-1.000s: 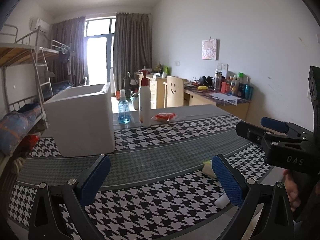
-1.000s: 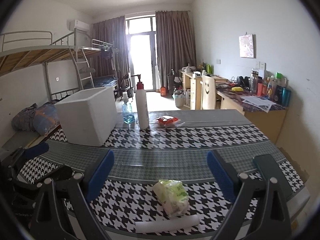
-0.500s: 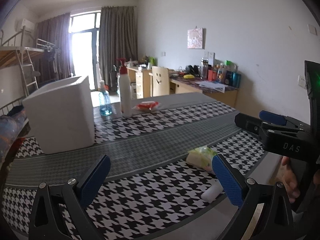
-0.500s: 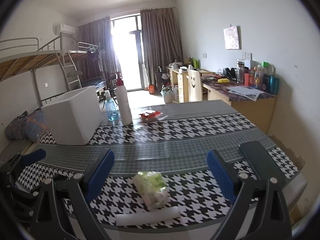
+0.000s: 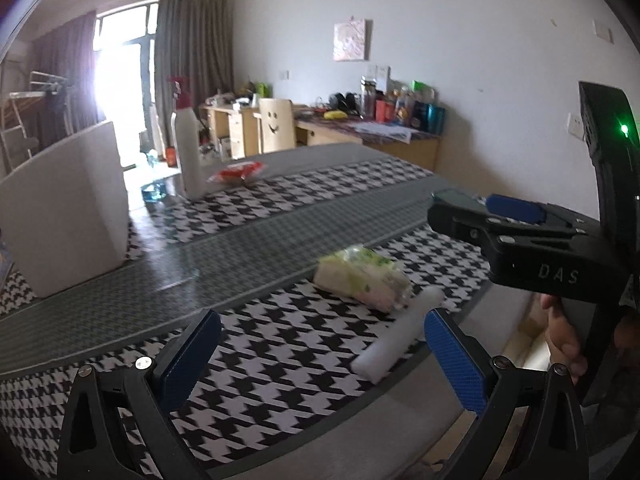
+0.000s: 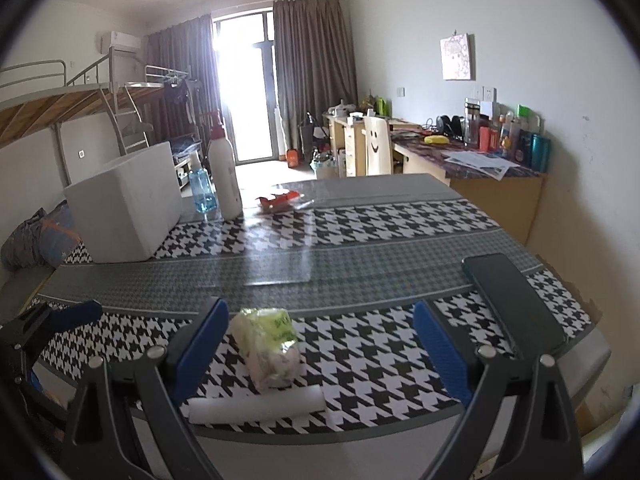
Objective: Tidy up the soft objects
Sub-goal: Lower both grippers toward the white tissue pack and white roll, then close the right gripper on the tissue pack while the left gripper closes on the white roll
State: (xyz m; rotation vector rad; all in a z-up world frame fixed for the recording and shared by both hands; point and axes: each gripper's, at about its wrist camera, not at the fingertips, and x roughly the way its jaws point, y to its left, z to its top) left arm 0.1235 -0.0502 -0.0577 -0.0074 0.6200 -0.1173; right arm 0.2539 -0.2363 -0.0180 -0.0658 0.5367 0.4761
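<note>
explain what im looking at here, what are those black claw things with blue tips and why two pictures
Each picture comes from a fisheye camera on a hand-held two-finger gripper; no robot arm. One view looks along the left gripper, the other along the right gripper. The left view also shows the right gripper from the side, with the person's hand on its handle. Both are open and hold nothing. On the houndstooth table lie a green-and-white soft pack, a white foam roll, a white foam box, two bottles and a phone.
</note>
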